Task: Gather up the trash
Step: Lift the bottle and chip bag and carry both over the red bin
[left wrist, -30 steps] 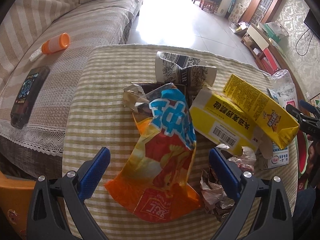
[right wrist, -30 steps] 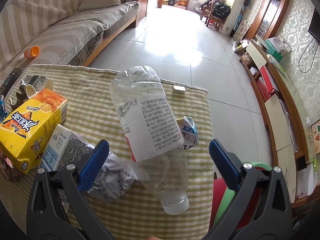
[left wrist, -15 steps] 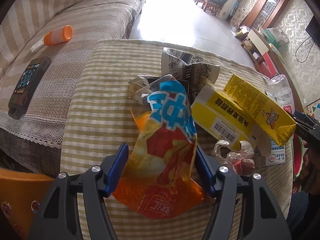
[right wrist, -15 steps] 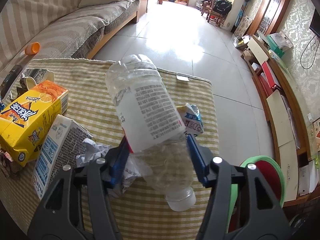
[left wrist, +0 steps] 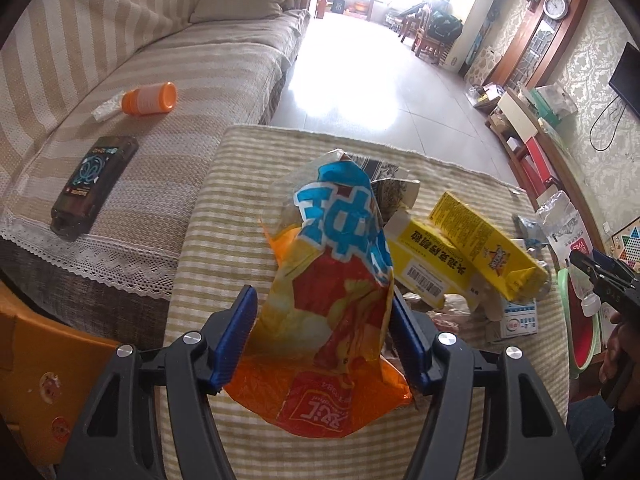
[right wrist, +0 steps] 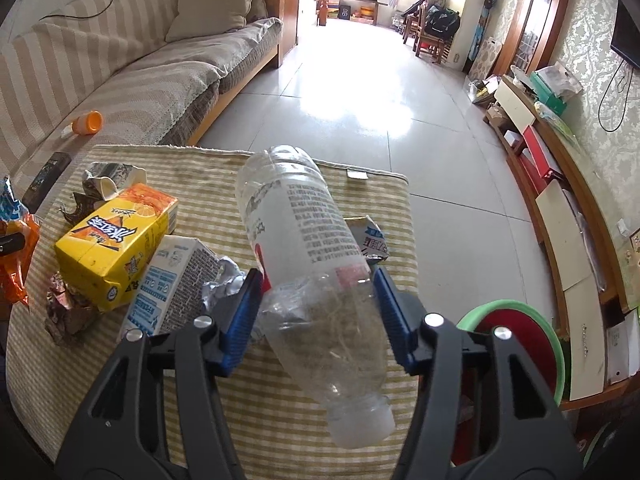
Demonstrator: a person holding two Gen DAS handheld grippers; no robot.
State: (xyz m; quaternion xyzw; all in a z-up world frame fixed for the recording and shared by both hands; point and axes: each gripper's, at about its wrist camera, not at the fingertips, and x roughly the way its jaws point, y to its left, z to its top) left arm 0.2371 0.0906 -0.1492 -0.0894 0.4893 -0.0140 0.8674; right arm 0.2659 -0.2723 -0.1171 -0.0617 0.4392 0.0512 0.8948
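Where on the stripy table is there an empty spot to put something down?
The stripy table is bare along its near edge, under the clear bottle. The sofa-side strip, left of the chip bag, is free too. The middle is crowded: yellow carton, milk carton, crumpled wrappers.

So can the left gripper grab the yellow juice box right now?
Probably not: the left gripper is already shut on the chip bag. The yellow juice box lies close and uncovered, so it could after dropping that.
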